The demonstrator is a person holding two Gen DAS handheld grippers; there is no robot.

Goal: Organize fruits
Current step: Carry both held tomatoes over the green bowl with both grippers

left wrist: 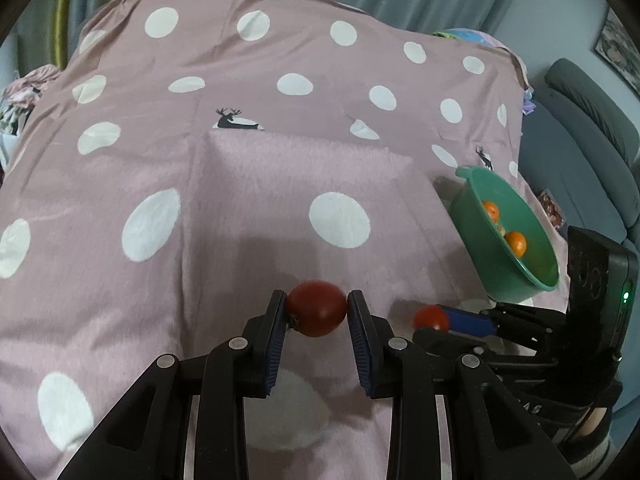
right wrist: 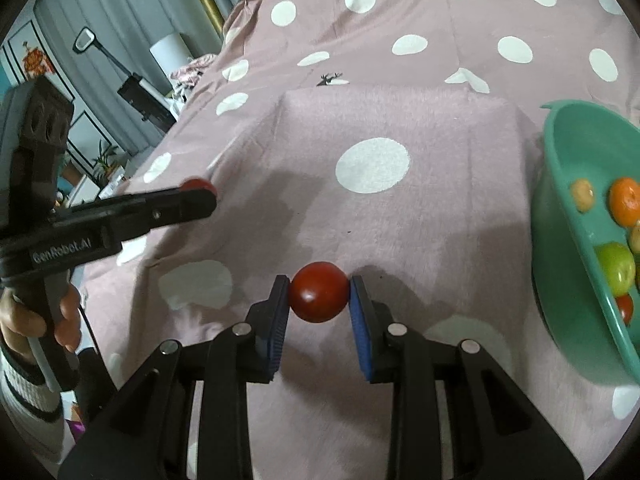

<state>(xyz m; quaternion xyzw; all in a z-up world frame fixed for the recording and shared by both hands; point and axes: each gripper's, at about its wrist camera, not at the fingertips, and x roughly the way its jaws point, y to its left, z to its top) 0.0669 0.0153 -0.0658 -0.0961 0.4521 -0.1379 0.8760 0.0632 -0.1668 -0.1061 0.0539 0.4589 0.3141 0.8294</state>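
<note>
My left gripper (left wrist: 317, 307) is shut on a dark red tomato (left wrist: 317, 307), held above the pink dotted cloth. In the right wrist view the same left gripper (right wrist: 200, 196) enters from the left with that red fruit (right wrist: 199, 184) at its tip. My right gripper (right wrist: 319, 297) is shut on a second red tomato (right wrist: 319, 297); it shows in the left wrist view as the right gripper (left wrist: 434, 320) with its tomato (left wrist: 430, 317). A green bowl (right wrist: 568, 200) stands to the right, holding oranges (right wrist: 624, 200), a green fruit (right wrist: 616, 268) and a small red one. The bowl (left wrist: 472, 200) also shows in the left wrist view.
A pink cloth with white dots (left wrist: 240, 208) covers the surface, with a raised fold (left wrist: 312, 148) across the middle. A grey sofa (left wrist: 592, 140) lies beyond the right edge. A person's hand (right wrist: 64, 320) grips the left tool. A lamp and stand (right wrist: 132, 80) are off the left edge.
</note>
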